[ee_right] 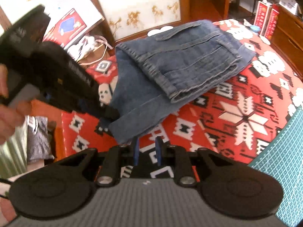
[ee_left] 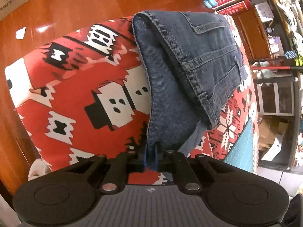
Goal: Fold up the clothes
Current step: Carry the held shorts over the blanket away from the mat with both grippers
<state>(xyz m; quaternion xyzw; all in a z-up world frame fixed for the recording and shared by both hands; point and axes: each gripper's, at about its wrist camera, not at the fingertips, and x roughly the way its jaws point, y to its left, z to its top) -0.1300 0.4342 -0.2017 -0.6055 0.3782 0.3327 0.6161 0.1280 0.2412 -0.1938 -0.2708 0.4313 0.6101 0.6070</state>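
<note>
Folded blue jeans (ee_left: pixel 189 66) lie layered; left tool (ee_left: pixel 151 158) pinches their hem, right tool (ee_right: pixel 147 154) gapes empty.

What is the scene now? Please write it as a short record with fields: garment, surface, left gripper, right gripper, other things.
garment: blue jeans, partly folded, upper part lying doubled over the lower layer
surface: red patterned cloth with white and black figures
left gripper: left gripper shut on a bottom edge of the jeans
right gripper: right gripper open, holding nothing, just short of the jeans' near edge
other things: teal cutting mat on the right; red boxes at the far side
</note>
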